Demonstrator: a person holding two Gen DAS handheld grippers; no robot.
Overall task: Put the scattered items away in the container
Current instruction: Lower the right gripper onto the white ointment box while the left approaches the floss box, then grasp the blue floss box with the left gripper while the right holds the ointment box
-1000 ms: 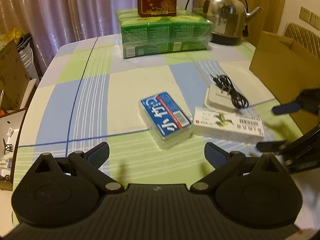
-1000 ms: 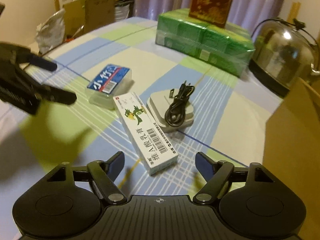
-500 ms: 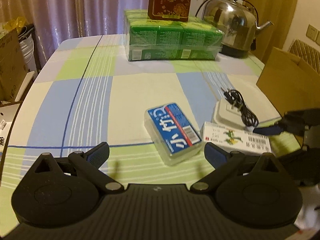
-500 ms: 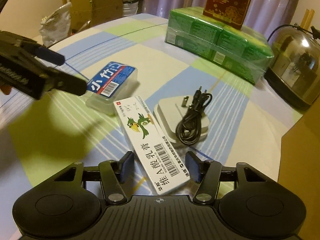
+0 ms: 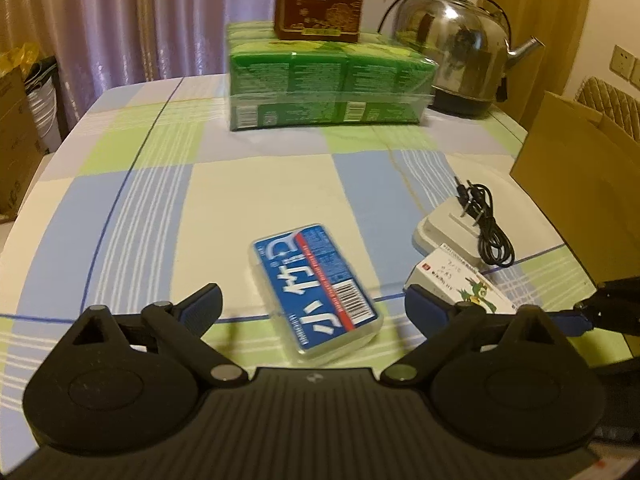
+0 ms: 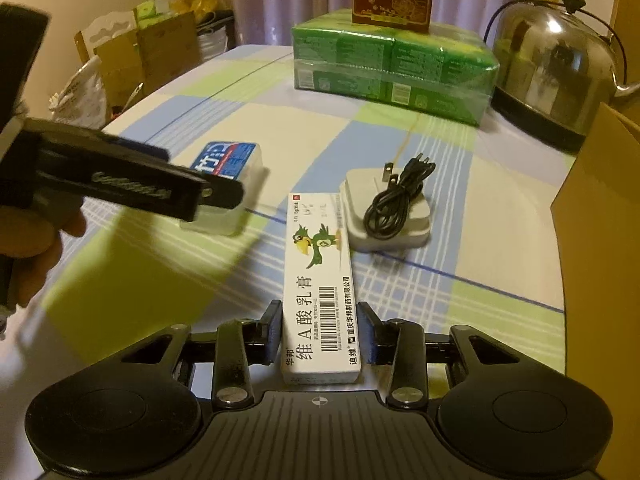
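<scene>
My left wrist camera sits low over the checked tablecloth (image 5: 256,184), looking along its fingers toward the kettle (image 5: 456,44) at the far edge. My right wrist camera looks from further right, close above the white carton (image 6: 320,280). Both share the blue-labelled box (image 5: 316,288).

A long white ointment carton (image 6: 320,280) printed with a green cartoon bird and a barcode lies flat on the checked surface (image 6: 224,128), its near end between the pads of the right claw (image 6: 320,334). Just beyond it sits a white plug adapter (image 6: 388,216) with a coiled black cable (image 6: 396,196) on top. A clear plastic case with a blue label (image 5: 316,292) lies flat to the left, and a brown cardboard box (image 5: 580,200) stands at the right edge
</scene>
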